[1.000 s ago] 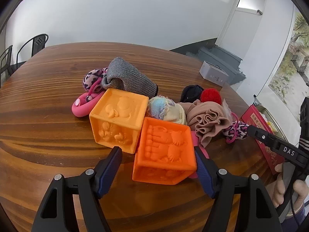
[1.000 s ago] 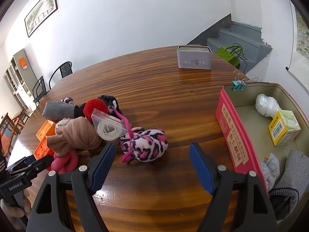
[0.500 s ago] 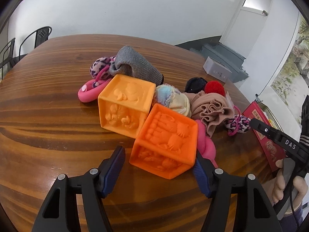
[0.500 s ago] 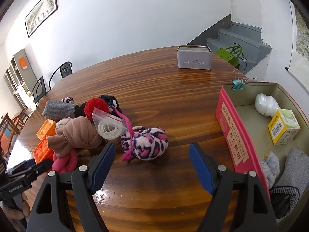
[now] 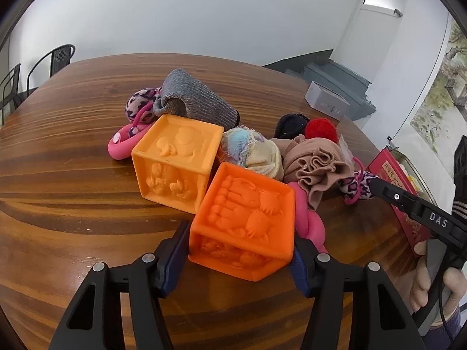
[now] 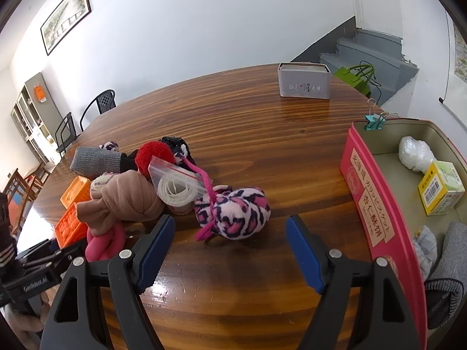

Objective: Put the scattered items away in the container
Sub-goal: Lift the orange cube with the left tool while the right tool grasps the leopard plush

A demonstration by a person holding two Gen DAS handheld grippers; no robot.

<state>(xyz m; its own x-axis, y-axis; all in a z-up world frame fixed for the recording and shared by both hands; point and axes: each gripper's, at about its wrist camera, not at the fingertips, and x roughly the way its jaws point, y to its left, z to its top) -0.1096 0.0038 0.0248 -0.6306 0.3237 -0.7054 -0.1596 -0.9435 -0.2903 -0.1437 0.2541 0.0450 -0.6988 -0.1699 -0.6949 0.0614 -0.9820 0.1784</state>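
Closer than a second ago, the left claw [image 5: 240, 255] has its blue pads against both sides of the dark orange cube [image 5: 243, 226], gripping it on the tabletop [image 6: 262, 122]. At the right, the red tin [image 6: 376, 204] holds a yellow box [image 6: 442, 191] and cloths. Next to the gripped cube sits a lighter orange cube [image 5: 176, 159], touching it. The right claw [image 6: 230, 250] hangs open just short of the leopard sock ball [image 6: 233, 211].
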